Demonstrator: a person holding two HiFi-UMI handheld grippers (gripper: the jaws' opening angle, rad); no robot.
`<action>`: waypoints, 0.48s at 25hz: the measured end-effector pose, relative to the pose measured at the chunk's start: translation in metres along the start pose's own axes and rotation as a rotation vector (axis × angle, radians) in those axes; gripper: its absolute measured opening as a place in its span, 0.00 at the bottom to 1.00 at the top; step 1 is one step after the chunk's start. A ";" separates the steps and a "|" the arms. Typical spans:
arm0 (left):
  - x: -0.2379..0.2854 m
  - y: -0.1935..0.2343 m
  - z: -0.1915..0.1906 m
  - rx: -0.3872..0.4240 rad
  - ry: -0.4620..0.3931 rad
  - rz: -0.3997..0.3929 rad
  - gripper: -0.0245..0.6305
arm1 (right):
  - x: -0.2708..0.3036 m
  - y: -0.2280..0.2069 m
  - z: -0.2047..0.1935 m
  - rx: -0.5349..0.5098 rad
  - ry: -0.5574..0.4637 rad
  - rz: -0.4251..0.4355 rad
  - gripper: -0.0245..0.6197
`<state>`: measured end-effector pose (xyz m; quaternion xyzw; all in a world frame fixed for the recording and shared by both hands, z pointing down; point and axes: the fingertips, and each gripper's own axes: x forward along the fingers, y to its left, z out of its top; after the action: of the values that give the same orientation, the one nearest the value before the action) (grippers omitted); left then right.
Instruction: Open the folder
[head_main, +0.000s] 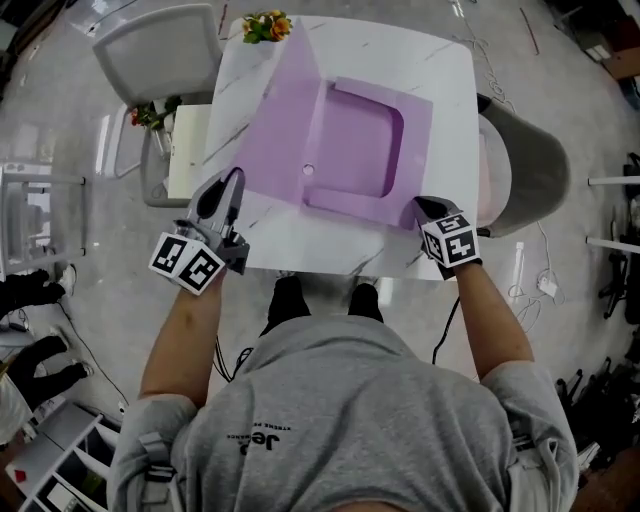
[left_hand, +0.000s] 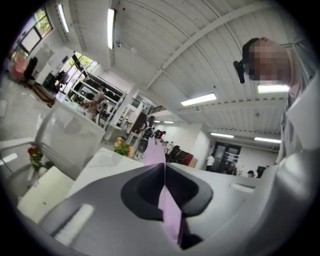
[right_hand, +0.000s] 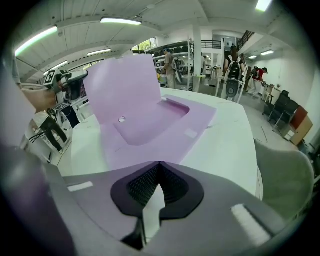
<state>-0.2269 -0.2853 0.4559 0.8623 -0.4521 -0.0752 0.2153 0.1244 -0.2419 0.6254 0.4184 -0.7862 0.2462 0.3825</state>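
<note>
A pale purple folder (head_main: 355, 140) lies on the white marble table (head_main: 445, 80). Its cover (head_main: 275, 120) stands lifted on the left, tilted up over the tray-shaped base. My left gripper (head_main: 232, 180) is shut on the cover's near edge; in the left gripper view the thin purple sheet (left_hand: 170, 210) runs edge-on between the closed jaws of the left gripper (left_hand: 164, 167). My right gripper (head_main: 425, 208) is shut, tips down at the folder's near right corner. The right gripper view shows the folder base (right_hand: 150, 125) and raised cover (right_hand: 125, 85) beyond the closed right gripper (right_hand: 157, 164), nothing between its jaws.
A bunch of flowers (head_main: 266, 26) sits at the table's far edge. A grey chair (head_main: 160, 50) stands at the far left, another chair (head_main: 530, 170) at the right. A cream box (head_main: 187, 150) stands by the table's left side. People stand in the hall beyond.
</note>
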 end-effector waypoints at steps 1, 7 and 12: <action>-0.006 0.015 -0.002 0.014 0.005 0.046 0.13 | 0.000 -0.002 0.000 -0.007 0.008 -0.002 0.03; -0.029 0.088 -0.035 0.110 0.130 0.282 0.16 | 0.000 -0.012 0.000 0.006 0.038 -0.027 0.03; -0.037 0.124 -0.067 0.194 0.255 0.408 0.19 | 0.000 -0.016 0.001 0.007 0.053 -0.039 0.03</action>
<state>-0.3195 -0.2971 0.5676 0.7722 -0.5911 0.1230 0.1978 0.1377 -0.2510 0.6258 0.4283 -0.7667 0.2526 0.4061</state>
